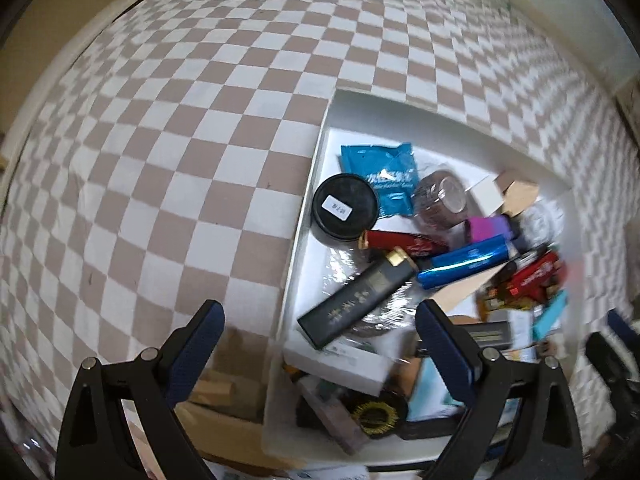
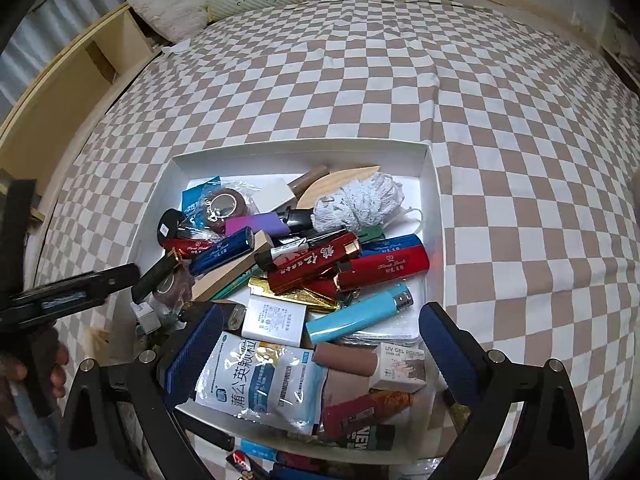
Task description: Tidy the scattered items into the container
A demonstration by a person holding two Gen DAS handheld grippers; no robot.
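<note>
Nearest in the right wrist view, the right tool [image 2: 320, 344] hangs over the near end of the white box [image 2: 430, 184] with its jaws spread wide and nothing pinched; between them lie a white and blue medicine sachet [image 2: 264, 384], a brown tube [image 2: 348, 360] and a small carton marked UV gel polish [image 2: 402, 366]. Just beyond sit a white charger block [image 2: 274, 320] and a light blue lighter [image 2: 360, 314]. The middle of the box holds a red lighter [image 2: 384, 268], a red tube with gold script [image 2: 312, 264], a dark blue tube [image 2: 222, 254] and a purple block [image 2: 254, 226]. At the far end rest a grey-white yarn bundle [image 2: 360, 200], a roll of brown tape [image 2: 224, 204] and a blue packet [image 2: 196, 196]. The left tool [image 1: 320, 336], likewise spread and empty, straddles the box's left wall, above a black stick with gold lettering [image 1: 352, 304] and a round black tin [image 1: 346, 210]. The box stands on a bed under a checkered sheet [image 2: 500, 120]; pillows [image 2: 168, 6] lie at the far edge.
</note>
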